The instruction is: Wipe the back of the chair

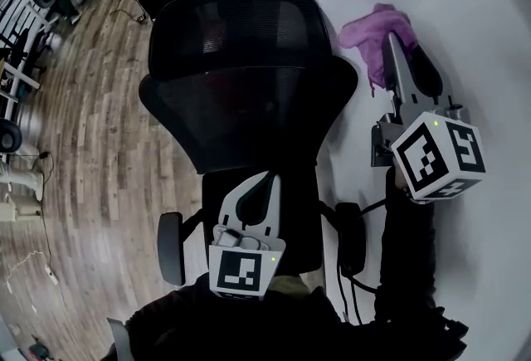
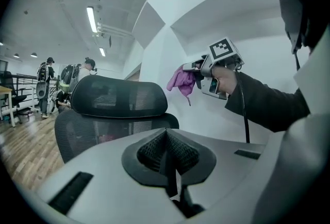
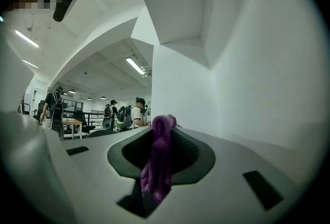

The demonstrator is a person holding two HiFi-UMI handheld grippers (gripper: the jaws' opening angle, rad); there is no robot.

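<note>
Currently right gripper (image 1: 397, 42) pinches purple cloth (image 1: 372, 26) in its jaws; left gripper (image 1: 264, 182) jaws together.

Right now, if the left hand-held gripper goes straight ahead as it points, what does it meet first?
Probably the black mesh chair backrest. The left hand-held gripper, jaws shut and empty, points at it, though depth is unclear.

Head cam looks steeply down, L cam level; both share chair (image 1: 241, 77).

Left gripper (image 1: 265, 181) closed, right gripper (image 1: 392, 48) on cloth (image 1: 369, 29)
</note>
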